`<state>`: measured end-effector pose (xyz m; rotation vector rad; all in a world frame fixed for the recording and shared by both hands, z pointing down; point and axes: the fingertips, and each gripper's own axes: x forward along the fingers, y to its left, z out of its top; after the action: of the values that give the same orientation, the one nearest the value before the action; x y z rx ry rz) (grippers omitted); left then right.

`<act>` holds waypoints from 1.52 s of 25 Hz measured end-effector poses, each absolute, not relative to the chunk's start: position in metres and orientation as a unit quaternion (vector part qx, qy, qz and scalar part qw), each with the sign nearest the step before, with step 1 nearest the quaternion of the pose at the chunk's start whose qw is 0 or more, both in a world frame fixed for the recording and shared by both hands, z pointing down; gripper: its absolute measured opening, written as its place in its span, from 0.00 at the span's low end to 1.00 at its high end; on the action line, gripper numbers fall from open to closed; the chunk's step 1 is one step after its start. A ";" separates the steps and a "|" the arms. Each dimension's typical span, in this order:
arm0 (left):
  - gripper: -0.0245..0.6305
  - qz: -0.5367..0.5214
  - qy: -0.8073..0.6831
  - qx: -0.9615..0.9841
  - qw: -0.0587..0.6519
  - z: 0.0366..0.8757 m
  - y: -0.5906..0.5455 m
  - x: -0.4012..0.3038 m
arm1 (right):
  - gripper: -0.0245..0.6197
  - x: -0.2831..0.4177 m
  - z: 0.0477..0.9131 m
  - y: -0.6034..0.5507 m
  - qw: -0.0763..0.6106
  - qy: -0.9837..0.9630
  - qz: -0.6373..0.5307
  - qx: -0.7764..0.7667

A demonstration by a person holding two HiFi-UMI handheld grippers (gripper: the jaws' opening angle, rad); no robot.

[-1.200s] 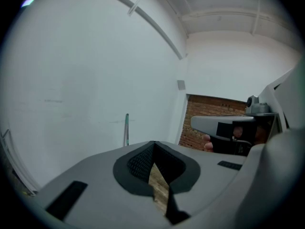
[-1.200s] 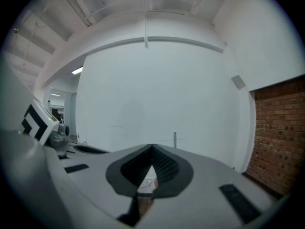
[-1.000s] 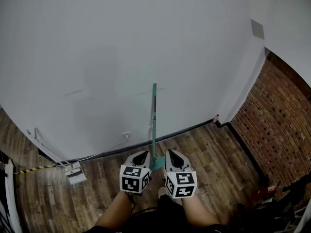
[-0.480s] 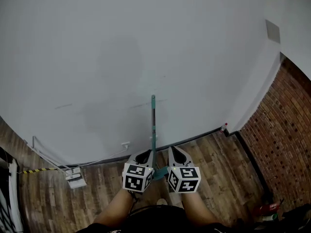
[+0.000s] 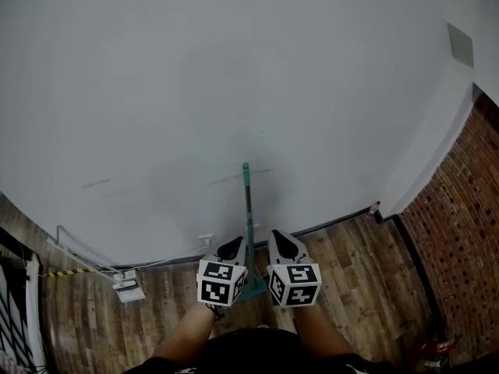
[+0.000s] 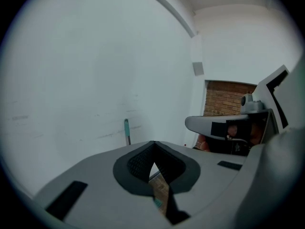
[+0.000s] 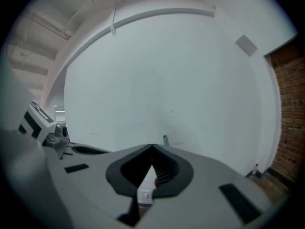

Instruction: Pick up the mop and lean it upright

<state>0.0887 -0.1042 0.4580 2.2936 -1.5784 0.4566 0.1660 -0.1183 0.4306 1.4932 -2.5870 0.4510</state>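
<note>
Item one: mop (image 5: 248,209), teal handle, stood upright at my 12 o'clock, its top end resting against the white wall (image 5: 195,76) and its teal head (image 5: 253,288) on the wood floor (image 5: 351,271), between my two claws and touched by neither. Item two: left claw (image 5: 231,248), just at 9 o'clock of the mop's lower handle; its own view showed the tips closed together, only a thin wedge of floor and a scrap of teal visible behind them, and nothing gripped. Item three: right claw (image 5: 282,243), just at 3 o'clock of the handle, tips likewise drawn together and holding nothing, with bare wall seen through the small gap below them. Both claws pointed toward 12 o'clock, level with one another, and each carried its marker cube (image 5: 221,281) at the 6 o'clock end, nearest my forearms (image 5: 187,333). Item four: brick wall (image 5: 468,209) at 3 o'clock, meeting the white wall at a corner. Item five: white box (image 5: 127,288) on the floor at 9 o'clock, well apart from the mop, with a cable (image 5: 168,255) running from it along the skirting. Item six: yellow-and-black striped strip (image 5: 58,272), also at 9 o'clock, farther out than the box.
</note>
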 end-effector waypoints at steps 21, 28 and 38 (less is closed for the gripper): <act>0.03 0.141 -0.488 0.838 0.199 0.490 -0.232 0.046 | 0.10 0.120 0.481 -0.272 0.088 -0.815 0.136 0.556; 0.03 0.117 -0.469 0.854 0.191 0.477 -0.268 0.012 | 0.23 0.069 0.502 -0.350 0.148 -0.805 0.130 0.559; 0.03 0.118 -0.476 0.850 0.191 0.481 -0.284 -0.024 | 0.32 0.059 0.559 -0.389 0.238 -0.751 0.140 0.600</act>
<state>-0.0241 -0.2844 0.4811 2.3873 -1.3377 0.3311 0.0595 -0.3893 0.5590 1.6445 -2.0563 0.3824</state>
